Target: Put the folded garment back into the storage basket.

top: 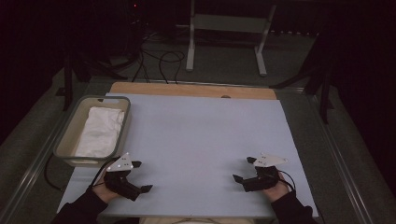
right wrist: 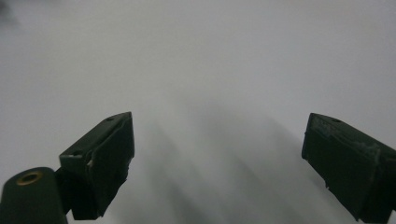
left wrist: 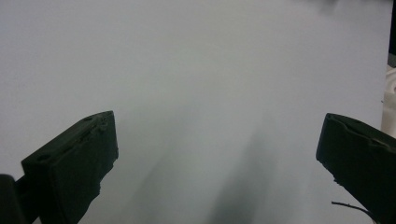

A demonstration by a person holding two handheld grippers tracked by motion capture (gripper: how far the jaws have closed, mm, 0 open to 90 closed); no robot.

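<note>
Cloth (top: 99,131) in bin (top: 70,131) — beside left gripper (top: 138,177).

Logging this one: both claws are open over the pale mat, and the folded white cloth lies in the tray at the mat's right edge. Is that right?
Not quite: the tray holding the white cloth sits at the mat's left edge, just beyond the left claw, as the high view shows. The rest holds: the left claw and the right claw are both open over the pale mat.
</note>
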